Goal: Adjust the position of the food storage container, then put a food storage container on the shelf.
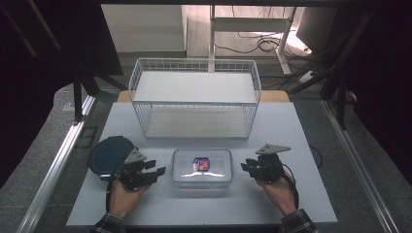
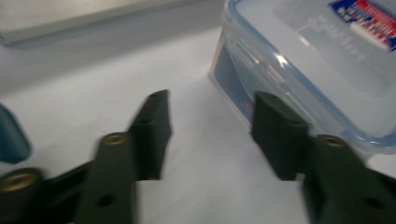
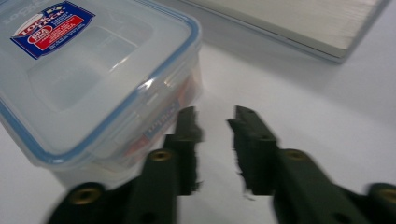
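Fingers of the left gripper (image 1: 156,172) at nine o'clock and right gripper (image 1: 245,166) at three flank the clear lidded plastic container (image 1: 202,168) mid-table, parted and empty, probably poised to grip its side latches.

Tool (image 2: 210,135): black jaws apart, nothing between them
Clear lidded container (image 2: 322,70): just beside right jaw
Counter (image 2: 93,102): white

Red-and-blue label (image 3: 51,28) seen on the clear box lid (image 3: 93,70), its print too blurred to be read, faint embossed lettering noted at the lid's corner, unreadable
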{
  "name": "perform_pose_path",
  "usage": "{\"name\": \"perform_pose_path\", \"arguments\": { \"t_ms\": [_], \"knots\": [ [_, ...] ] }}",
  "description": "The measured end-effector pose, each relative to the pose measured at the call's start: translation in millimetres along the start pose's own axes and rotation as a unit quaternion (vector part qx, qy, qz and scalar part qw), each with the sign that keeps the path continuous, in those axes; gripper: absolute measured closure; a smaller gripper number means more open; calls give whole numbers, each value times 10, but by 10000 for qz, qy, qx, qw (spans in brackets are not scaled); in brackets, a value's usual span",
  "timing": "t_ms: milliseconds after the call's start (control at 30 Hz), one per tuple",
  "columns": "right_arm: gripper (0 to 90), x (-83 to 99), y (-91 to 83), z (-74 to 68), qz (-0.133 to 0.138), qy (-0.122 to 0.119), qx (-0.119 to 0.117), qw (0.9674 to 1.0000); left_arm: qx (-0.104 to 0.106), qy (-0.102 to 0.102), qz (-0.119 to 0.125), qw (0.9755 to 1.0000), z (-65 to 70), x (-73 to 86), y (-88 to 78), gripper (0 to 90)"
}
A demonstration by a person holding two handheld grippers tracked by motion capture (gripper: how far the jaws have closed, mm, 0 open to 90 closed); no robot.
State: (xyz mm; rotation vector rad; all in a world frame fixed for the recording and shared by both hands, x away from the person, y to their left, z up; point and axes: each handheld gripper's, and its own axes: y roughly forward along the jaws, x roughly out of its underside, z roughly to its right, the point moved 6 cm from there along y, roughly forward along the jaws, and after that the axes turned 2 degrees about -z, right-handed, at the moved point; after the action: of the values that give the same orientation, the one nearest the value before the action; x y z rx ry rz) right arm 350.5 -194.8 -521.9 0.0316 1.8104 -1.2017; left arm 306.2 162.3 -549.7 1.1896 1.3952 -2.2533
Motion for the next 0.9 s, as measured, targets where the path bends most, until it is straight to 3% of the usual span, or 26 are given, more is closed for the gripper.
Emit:
{"name": "perform_pose_path", "arguments": {
  "t_ms": [233, 300, 500, 733, 900],
  "knots": [
    [91, 119, -48, 20, 227, 85, -65, 9997, 302, -2, 187, 9994, 46, 98, -75, 118],
    [21, 156, -36, 21, 193, 56, -17, 9998, 318, 72, 154, 9994, 68, 133, -91, 63],
    [0, 171, -60, 4, 296, -37, -102, 9995, 417, 94, 122, 9990, 78, 168, -98, 41],
    [0, 140, -60, -17, 356, -171, -142, 9991, 477, 289, 192, 9983, 98, 146, -60, 23],
    [0, 113, -60, -38, 347, -123, -251, 9990, 595, 345, 221, 9974, 145, 85, -49, 28]
  ]
}}
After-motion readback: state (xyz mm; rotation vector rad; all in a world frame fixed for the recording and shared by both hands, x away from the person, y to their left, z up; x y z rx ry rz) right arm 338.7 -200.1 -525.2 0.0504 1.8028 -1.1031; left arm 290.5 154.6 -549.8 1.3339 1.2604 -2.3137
